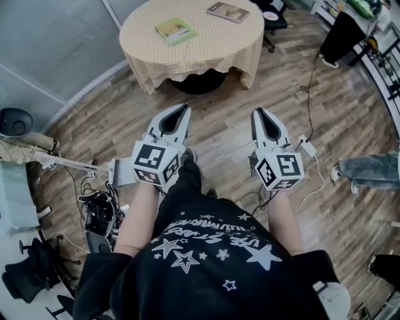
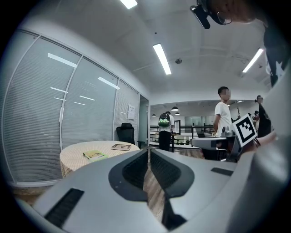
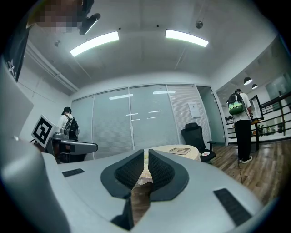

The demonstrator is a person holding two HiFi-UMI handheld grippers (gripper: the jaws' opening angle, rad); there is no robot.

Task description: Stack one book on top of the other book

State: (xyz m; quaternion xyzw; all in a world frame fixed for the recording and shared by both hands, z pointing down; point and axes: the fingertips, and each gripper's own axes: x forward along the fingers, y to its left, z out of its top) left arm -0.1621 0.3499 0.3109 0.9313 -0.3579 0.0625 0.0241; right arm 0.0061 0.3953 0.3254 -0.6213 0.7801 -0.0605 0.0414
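Ahead, past a strip of open wood floor: round table under a beige cloth, carrying the green book near its left side and the brown book near the far edge, well apart, each lying flat. Behind the table, to the right: black office chair. On the floor to the right: black cable and white power strip; farther right, a bystander's legs. To the left: tangle of gear and a stand, near the blind-covered glass wall. Left gripper and right gripper: clenched, empty, side by side, well short of the table edge. From the left gripper view: both books in sight, plus a person in a white shirt and a person with a green backpack beyond. From the right gripper view: only the brown book, the table's left part masked by the jaws. Open floor from grippers to the near table edge.
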